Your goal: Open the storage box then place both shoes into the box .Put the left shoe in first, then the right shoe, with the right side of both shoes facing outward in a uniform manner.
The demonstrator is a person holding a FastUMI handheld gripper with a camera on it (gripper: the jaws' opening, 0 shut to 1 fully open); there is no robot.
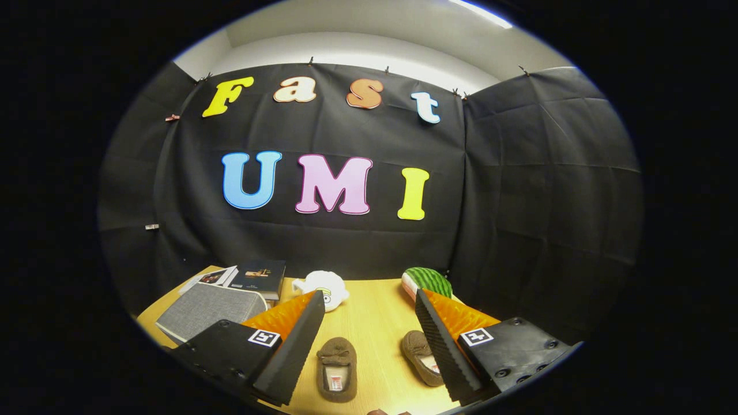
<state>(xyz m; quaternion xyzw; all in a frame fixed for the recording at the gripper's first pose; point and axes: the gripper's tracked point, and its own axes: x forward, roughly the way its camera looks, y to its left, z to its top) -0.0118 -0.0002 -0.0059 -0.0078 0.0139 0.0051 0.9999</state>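
Your two brown slippers lie on the wooden surface (pixel 369 323), and everything else is easiest to place from the slipper on the left (pixel 337 369). It sits between the claw's fingers, nearer the left finger (pixel 291 351), with its opening facing up and a pale insole showing. The second slipper (pixel 422 357) lies just beside it to the right, apart from it, and its far side is partly covered by the right finger (pixel 441 346), so you cannot tell from here whether that finger touches it.

Your claw (pixel 369 374) is spread wide, with both fingers apart and nothing between the pads but the slippers on the surface below; it grips nothing.

The grey fabric-covered storage box (pixel 210 308) is off to the left of the left slipper, beyond the left finger, lying flat with its lid down. Just behind the box, a dark book (pixel 258 278) and an open booklet (pixel 209 278) rest against each other near the back of the surface.

Beyond the left slipper, straight ahead and a little left, sits a white round toy (pixel 323 286) just past the tip of the left finger. Farther right, beyond the second slipper and near the tip of the right finger, a watermelon-slice toy (pixel 428 282) sits at the back edge of the surface, close to the black cloth wall (pixel 519 202).
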